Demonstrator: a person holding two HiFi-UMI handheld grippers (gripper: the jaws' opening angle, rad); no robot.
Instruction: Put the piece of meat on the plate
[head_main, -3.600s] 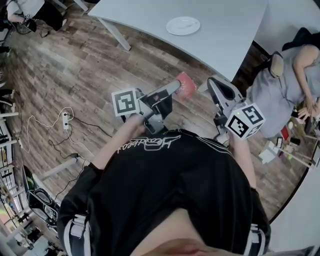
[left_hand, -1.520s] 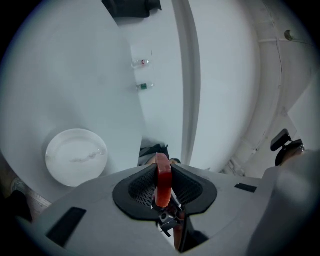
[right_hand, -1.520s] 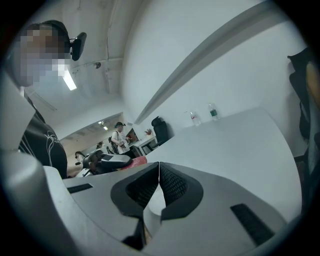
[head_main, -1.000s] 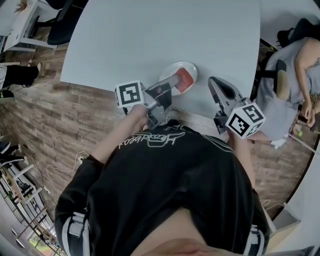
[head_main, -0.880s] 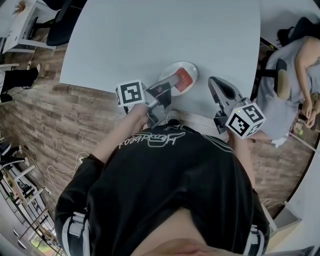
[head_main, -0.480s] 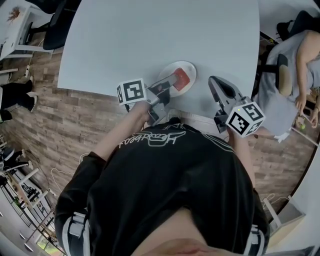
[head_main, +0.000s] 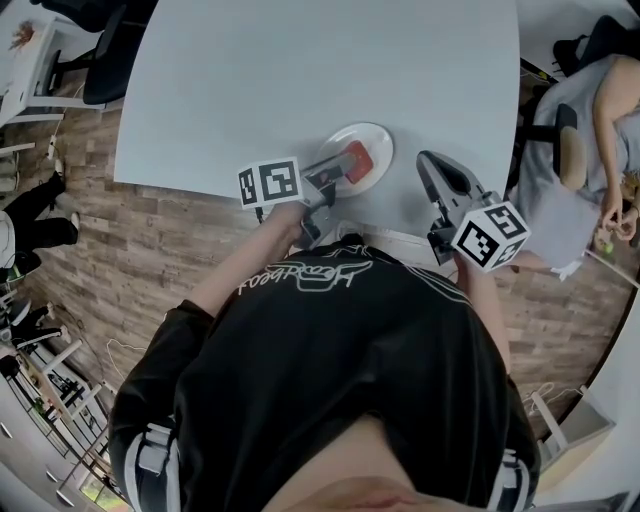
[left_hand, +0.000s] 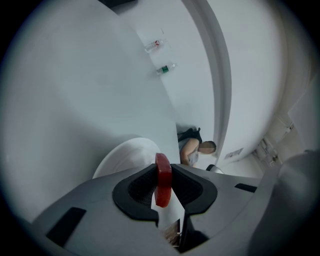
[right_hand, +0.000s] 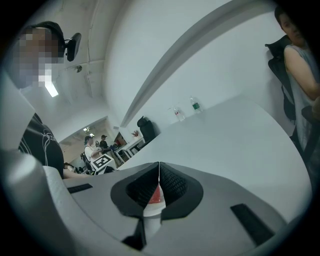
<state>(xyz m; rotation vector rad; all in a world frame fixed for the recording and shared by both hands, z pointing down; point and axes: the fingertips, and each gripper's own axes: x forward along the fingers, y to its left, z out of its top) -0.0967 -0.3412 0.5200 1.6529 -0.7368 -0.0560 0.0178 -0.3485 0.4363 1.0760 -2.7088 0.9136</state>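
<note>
The piece of meat (head_main: 358, 160) is a flat red slice, held on edge over the white plate (head_main: 372, 136) near the table's front edge. My left gripper (head_main: 343, 166) is shut on it. In the left gripper view the meat (left_hand: 162, 179) stands upright between the black pads, with the plate (left_hand: 122, 156) just beyond and below. Whether the slice touches the plate I cannot tell. My right gripper (head_main: 425, 160) hovers to the right of the plate over the table edge, and its jaws (right_hand: 159, 167) meet at the tips with nothing held.
The pale grey table (head_main: 300, 70) stretches away beyond the plate. Two small bottles (left_hand: 160, 56) stand at its far side. A seated person (head_main: 590, 110) is at the right, and a dark chair (head_main: 105, 70) at the table's left. Wood floor lies behind me.
I have come up to the table from the open floor. Over the last second the left gripper sank with the meat towards the plate. The right gripper barely moved.
</note>
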